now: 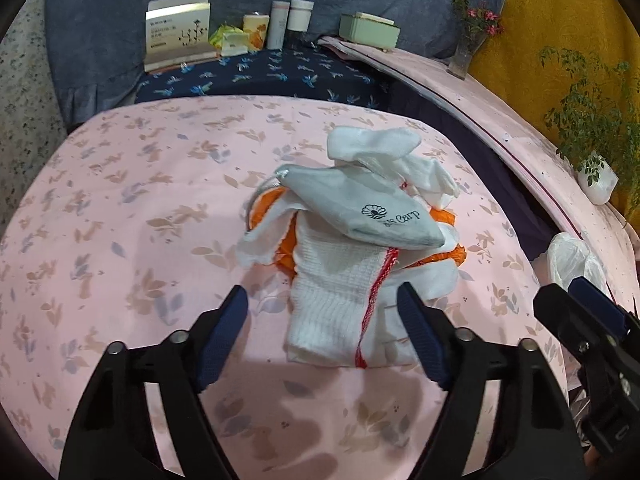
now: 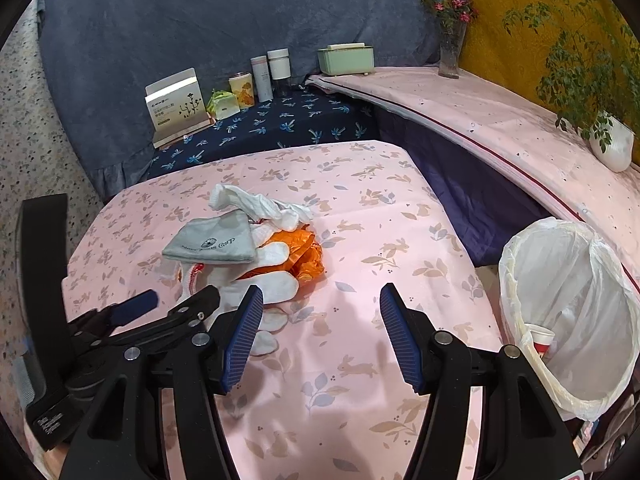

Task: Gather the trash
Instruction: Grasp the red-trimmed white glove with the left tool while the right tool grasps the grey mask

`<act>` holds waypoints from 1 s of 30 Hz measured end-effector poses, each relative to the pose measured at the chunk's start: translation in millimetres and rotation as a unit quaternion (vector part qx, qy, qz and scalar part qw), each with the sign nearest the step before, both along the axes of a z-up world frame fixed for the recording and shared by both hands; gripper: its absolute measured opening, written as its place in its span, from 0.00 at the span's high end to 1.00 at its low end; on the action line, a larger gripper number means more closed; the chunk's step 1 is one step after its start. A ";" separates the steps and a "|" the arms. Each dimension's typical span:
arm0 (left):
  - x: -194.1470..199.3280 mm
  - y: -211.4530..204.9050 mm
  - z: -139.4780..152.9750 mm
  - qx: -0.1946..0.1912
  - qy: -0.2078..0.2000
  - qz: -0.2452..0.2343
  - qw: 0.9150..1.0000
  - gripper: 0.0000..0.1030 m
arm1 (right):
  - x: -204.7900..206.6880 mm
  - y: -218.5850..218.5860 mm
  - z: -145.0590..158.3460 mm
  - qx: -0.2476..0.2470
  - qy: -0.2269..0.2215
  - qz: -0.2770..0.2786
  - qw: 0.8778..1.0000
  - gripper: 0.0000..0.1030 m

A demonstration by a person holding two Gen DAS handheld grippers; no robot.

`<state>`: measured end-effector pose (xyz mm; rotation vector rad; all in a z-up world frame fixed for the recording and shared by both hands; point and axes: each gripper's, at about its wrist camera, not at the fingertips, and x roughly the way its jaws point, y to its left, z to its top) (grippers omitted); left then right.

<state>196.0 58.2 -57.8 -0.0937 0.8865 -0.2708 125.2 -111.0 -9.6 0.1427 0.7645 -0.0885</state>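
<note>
Trash pile [image 1: 352, 236] sits mid-table on the pink cloth [image 1: 120, 240]; its nearest piece, a white knit strip w/ red edging [image 1: 340, 296], runs lengthwise straight out ahead of my left gripper [image 1: 322, 312], near end lying between the spread jaws, pads not pressing on it. Left is clearly the closer unit: right gripper [image 2: 320, 312] also stands spread and empty, pile off to its left, bin w/ white liner [image 2: 568, 320] to its right.
</note>
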 end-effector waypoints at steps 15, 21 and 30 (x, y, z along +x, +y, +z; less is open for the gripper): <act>-25.3 58.7 21.9 -0.021 -0.014 0.036 0.999 0.93 | 22.2 33.0 -4.8 0.016 0.000 0.041 0.999 0.43; -16.0 76.6 31.8 0.008 -0.025 0.068 0.997 0.93 | 34.6 54.7 -9.2 0.020 0.004 0.061 0.998 0.43; 0.7 92.1 41.0 0.003 -0.029 0.088 0.996 0.93 | 47.7 82.4 -14.4 -0.009 0.006 0.085 0.996 0.43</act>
